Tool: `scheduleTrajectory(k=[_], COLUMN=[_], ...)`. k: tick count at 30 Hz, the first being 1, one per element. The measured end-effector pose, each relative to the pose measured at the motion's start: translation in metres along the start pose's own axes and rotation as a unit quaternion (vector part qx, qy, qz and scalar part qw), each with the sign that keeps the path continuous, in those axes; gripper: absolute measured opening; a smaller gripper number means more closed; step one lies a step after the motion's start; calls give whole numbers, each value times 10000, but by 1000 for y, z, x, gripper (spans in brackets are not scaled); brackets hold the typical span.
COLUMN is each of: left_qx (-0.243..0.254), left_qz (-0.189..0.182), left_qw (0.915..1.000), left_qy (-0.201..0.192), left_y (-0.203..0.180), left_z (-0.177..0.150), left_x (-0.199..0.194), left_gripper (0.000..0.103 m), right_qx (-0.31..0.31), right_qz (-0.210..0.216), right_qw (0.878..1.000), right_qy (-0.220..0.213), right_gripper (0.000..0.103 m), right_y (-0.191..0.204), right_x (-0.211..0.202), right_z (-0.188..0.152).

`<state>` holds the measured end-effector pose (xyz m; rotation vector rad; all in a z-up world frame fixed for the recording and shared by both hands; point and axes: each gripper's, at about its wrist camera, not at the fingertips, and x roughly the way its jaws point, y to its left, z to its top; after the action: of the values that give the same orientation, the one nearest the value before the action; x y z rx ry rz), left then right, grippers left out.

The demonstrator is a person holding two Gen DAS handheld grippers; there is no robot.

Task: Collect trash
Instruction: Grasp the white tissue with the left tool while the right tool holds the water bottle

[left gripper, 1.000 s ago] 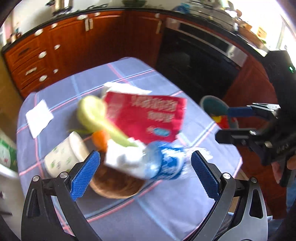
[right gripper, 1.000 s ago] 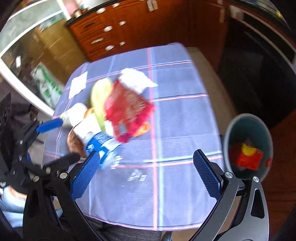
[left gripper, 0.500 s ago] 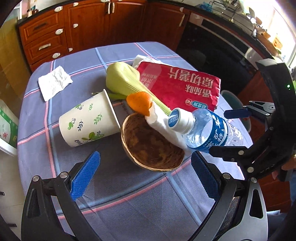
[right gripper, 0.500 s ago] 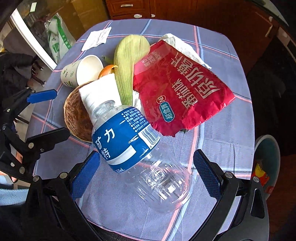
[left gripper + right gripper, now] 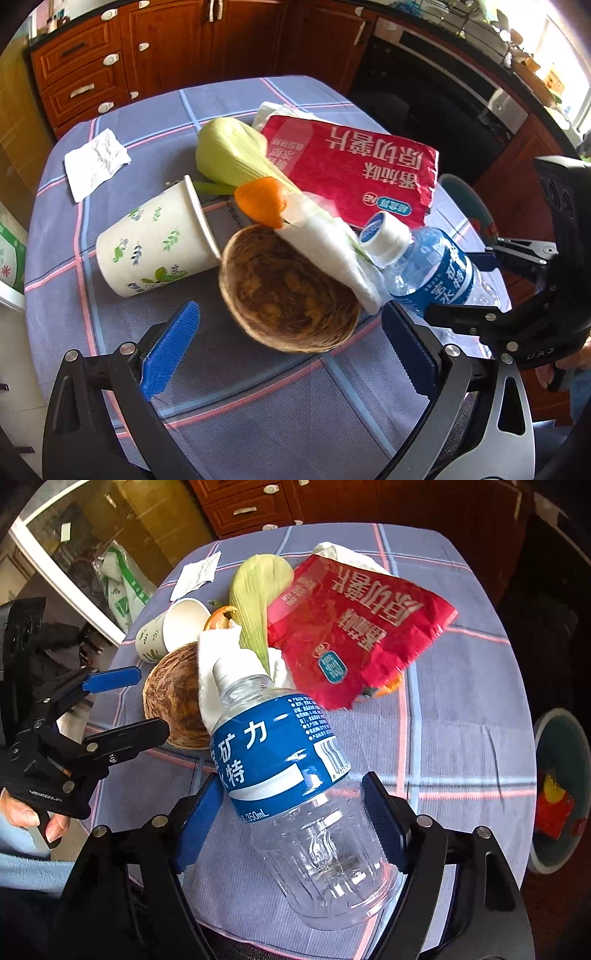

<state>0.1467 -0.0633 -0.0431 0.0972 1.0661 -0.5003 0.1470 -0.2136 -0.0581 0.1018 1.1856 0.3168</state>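
Kitchen table (image 5: 258, 398) with blue checked cloth | your left gripper (image 5: 291, 347) stands wide, nothing in it, by the coconut shell (image 5: 288, 295) | your right gripper (image 5: 295, 823) has just been closing around the water bottle (image 5: 295, 775) (pads look touching) lying on the cloth.

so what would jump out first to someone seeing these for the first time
The clear plastic bottle with a blue label fills the right wrist view, lying between the blue pads of the right tool, whose jaws have just been closing around it. Behind it, a shiny red snack bag tops a trash pile on the checked blue tablecloth.
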Motion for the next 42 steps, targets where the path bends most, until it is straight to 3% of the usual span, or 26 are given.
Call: scheduleTrajectory(k=[10, 17, 21, 23, 25, 27, 29, 31, 32, 35, 42], left_qx=[274, 413, 454, 322, 69, -124, -185, -277, -285, -61, 204], left_qz=[168, 72, 63, 57, -97, -170, -56, -158, -192, 2, -75], left_qw=[9995, 9991, 9989, 9992, 9991, 9984, 9984, 9981, 9982, 9996, 9997], left_qy=[51, -93, 91, 214, 418, 527, 530, 524, 481, 262, 101], left_y=[-19, -31, -40, -38, -32, -27, -26, -26, -27, -35, -40], left_z=[6, 16, 21, 22, 24, 26, 27, 27, 26, 24, 11], left_x=[5, -7, 6, 18, 32, 43, 50, 51, 49, 32, -13], left_gripper=[99, 99, 99, 94, 79, 72, 53, 16, 11, 7, 7], right_qx=[1038, 1151, 1097, 1023, 1027, 1046, 1083, 1113, 1121, 1150, 1220], right_qz=[-126, 40, 43, -21, 7, 55, 99, 110, 108, 137, 423], right_qw=[9945, 9933, 9939, 9947, 9947, 9945, 9941, 9937, 9936, 9933, 9911], right_qy=[-16, -36, 90, 33, 9, 6, 21, 52, 55, -30, -312], right_gripper=[72, 72, 73, 73, 73, 73, 73, 73, 73, 68, 66], right_y=[-59, -67, -62, -59, -59, -60, -62, -63, -63, -63, -64], right_x=[-17, -14, -2, -2, -2, -3, -4, -5, -5, -7, -25], right_z=[-36, -41, -46, -47, -48, -49, -49, -48, -48, -47, -46])
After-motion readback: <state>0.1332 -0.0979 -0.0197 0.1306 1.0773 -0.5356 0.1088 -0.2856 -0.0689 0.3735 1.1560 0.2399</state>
